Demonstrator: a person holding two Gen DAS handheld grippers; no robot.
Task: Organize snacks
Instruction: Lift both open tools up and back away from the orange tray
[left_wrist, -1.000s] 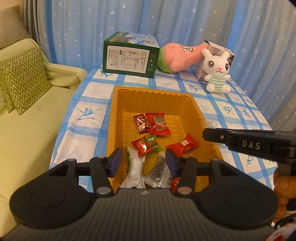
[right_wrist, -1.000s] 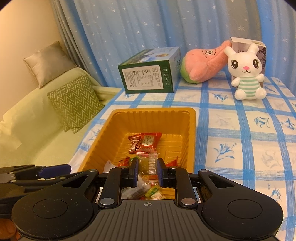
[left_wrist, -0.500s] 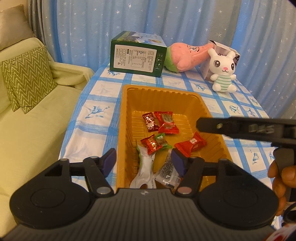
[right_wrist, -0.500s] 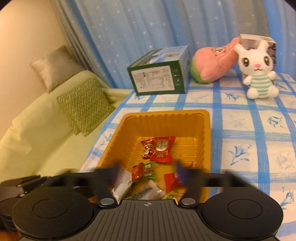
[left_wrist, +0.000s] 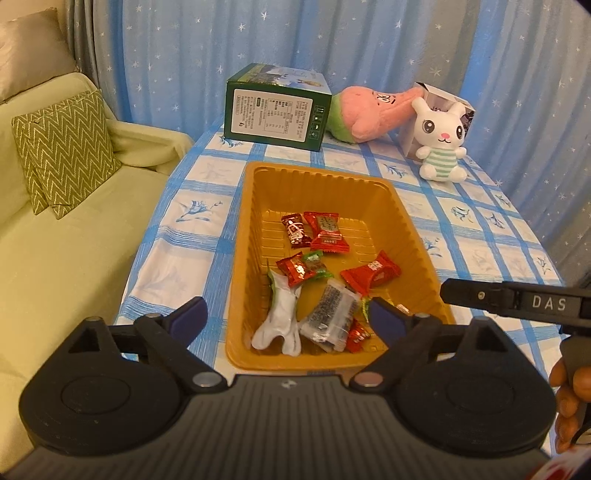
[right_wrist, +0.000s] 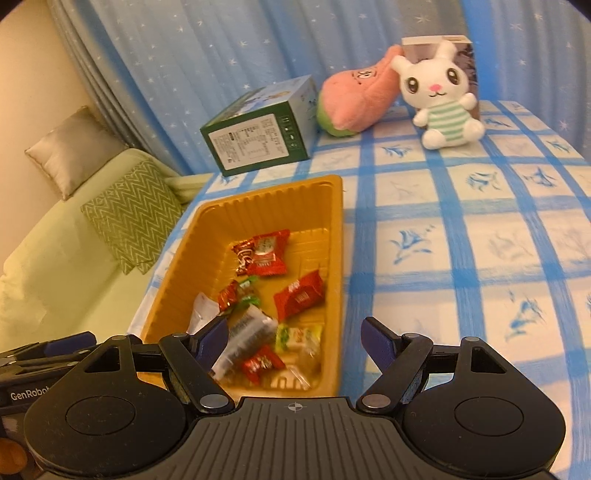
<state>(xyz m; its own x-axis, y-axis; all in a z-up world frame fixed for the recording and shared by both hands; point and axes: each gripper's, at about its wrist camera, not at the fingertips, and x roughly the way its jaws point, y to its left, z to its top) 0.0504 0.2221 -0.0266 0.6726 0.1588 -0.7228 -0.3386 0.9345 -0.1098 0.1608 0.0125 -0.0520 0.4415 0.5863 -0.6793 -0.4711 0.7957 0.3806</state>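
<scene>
An orange plastic tray (left_wrist: 255, 229) (right_wrist: 177, 258) sits on the blue-checked tablecloth and holds several wrapped snacks: red packets (left_wrist: 327, 234) (right_wrist: 299, 295), a white wrapper (left_wrist: 280, 314), a clear-wrapped bar (left_wrist: 328, 314) and a green and yellow candy (right_wrist: 297, 338). My left gripper (left_wrist: 286, 315) is open and empty above the tray's near end. My right gripper (right_wrist: 293, 339) is open and empty above the tray's near right corner; it also shows in the left wrist view (left_wrist: 517, 302).
A green box (left_wrist: 275, 107) (right_wrist: 258, 142), a pink plush (left_wrist: 369, 110) (right_wrist: 354, 99) and a white bunny plush (left_wrist: 441, 142) (right_wrist: 441, 96) stand at the table's far end. A green sofa with a zigzag cushion (left_wrist: 64, 151) (right_wrist: 129, 214) is at the left.
My right gripper has opened and let go of a candy, which now lies in the tray. Both grippers have drawn back from the tray, and the left jaws stand wider apart.
</scene>
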